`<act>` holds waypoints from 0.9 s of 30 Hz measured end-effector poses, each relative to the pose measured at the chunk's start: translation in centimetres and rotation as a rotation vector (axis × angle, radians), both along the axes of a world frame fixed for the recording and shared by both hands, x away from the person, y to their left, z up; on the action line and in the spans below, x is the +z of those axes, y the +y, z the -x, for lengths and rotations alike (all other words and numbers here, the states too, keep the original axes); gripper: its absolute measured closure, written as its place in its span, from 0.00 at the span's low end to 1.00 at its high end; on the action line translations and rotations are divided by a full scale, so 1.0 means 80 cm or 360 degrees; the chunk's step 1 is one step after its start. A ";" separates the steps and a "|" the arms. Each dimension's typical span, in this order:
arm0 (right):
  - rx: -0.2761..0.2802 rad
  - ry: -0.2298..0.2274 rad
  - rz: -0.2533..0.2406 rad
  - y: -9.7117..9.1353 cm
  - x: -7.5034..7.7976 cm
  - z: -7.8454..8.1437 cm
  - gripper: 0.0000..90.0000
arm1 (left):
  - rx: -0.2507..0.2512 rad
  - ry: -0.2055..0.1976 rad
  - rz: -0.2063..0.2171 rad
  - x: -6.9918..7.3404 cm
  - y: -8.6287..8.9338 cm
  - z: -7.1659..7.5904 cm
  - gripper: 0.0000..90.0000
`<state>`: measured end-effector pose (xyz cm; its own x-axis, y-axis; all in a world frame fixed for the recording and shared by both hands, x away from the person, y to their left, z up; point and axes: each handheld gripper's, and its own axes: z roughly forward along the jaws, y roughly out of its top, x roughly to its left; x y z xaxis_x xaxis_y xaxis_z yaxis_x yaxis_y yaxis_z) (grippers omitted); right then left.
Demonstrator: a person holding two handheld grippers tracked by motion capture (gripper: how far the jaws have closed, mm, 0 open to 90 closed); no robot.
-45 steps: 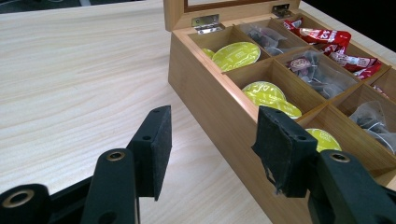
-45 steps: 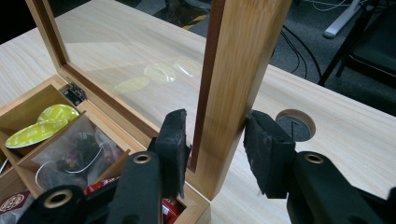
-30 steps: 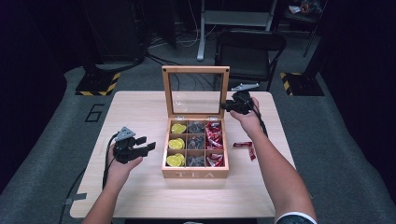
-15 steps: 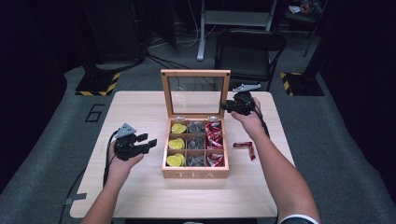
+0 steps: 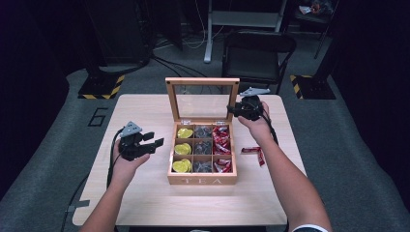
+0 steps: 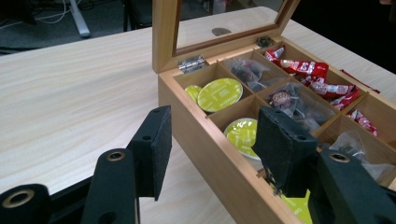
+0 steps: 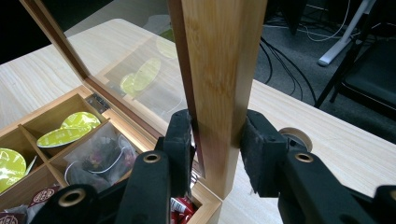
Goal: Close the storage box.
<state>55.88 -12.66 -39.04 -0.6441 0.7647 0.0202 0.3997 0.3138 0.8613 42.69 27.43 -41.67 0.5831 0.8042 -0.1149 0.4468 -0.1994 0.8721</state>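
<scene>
Tea box [image 5: 202, 180] sits in the middle of the tabletop [image 5: 145, 203], its front wall towards you and all its compartments uncovered. Your left tool [image 5: 153, 140] hovers just left of the box, jaws moderately wide and holding nothing. If the box is likely to skid, rest that tool against the near left wall before the lid moves. Farther back, the glass-paned lid [image 5: 202, 81] stands upright on its hinges. Your right tool [image 5: 233, 110] clamps the lid's right side rail low down, one pad on each face. Swing the rail in an arc about the hinge line, slowly, without twisting, so the pads don't slide off the wood.
</scene>
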 end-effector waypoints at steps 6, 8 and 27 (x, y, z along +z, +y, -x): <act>0.0012 0.0023 -0.0009 -0.001 0.001 0.004 0.70 | -0.0012 0.0029 0.0029 0.021 -0.004 -0.018 0.52; 0.0022 0.0016 -0.0009 -0.002 0.001 0.005 0.70 | -0.0012 0.0028 0.0025 0.027 -0.004 -0.025 0.52; 0.0039 -0.0010 -0.0025 -0.004 -0.003 0.019 0.68 | -0.0056 0.0006 -0.0025 0.085 -0.025 -0.069 0.54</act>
